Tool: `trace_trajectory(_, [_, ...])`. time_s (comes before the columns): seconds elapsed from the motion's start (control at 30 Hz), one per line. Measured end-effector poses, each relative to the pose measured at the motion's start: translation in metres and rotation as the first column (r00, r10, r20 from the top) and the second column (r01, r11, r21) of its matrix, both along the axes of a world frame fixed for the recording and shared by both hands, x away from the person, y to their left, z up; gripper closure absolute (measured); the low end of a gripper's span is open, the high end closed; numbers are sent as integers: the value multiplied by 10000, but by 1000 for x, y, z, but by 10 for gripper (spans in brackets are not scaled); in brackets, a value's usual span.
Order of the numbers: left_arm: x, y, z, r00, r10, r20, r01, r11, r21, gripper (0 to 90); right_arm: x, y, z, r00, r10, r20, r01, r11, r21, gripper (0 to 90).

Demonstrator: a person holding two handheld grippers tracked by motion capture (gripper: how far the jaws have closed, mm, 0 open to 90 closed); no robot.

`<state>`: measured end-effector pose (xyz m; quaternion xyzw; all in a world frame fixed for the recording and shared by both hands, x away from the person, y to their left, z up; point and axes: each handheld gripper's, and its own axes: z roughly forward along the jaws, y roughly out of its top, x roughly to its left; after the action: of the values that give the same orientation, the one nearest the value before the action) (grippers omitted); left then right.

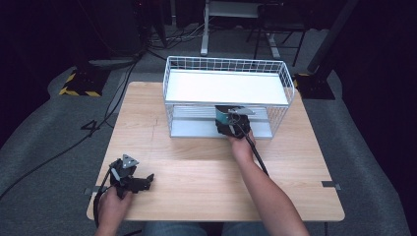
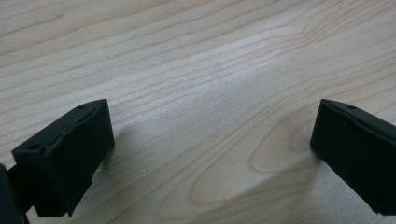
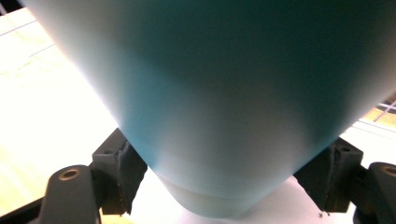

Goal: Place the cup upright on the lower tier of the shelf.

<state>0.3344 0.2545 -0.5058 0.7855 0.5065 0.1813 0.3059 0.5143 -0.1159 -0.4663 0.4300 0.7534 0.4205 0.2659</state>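
I hold a smooth teal cup-shaped thing (image 3: pixel 224 102) in my right tool (image 1: pixel 231 125). The two black jaws press on its sides, one on each side, near its narrow end. The cup is at the front of the lower shelf of the white wire rack (image 1: pixel 226 96), under the flat white top shelf. I think I am putting it in there or taking it out; I cannot tell which. To do this well, I should go slow, keep the cup level, keep it away from the wires and the top shelf, and squeeze firmly.

My right arm reaches straight out across the light wooden counter (image 1: pixel 196 167) to the rack.

My left tool (image 2: pixel 210 154) rests low over the counter near the front left corner. Its jaws are wide apart and hold nothing.
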Motion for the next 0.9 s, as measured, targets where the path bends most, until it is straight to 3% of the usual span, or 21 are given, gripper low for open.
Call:
trace_trajectory(0.37, [-1,0,0,10000,81,6,-81,10000,-6,0,22,6,-11,9977,-668,129,661,9966,489,252])
trace_trajectory(0.9, [-1,0,0,10000,52,0,-52,10000,6,0,36,10,-22,9944,-1024,-277,1034,9940,352,251])
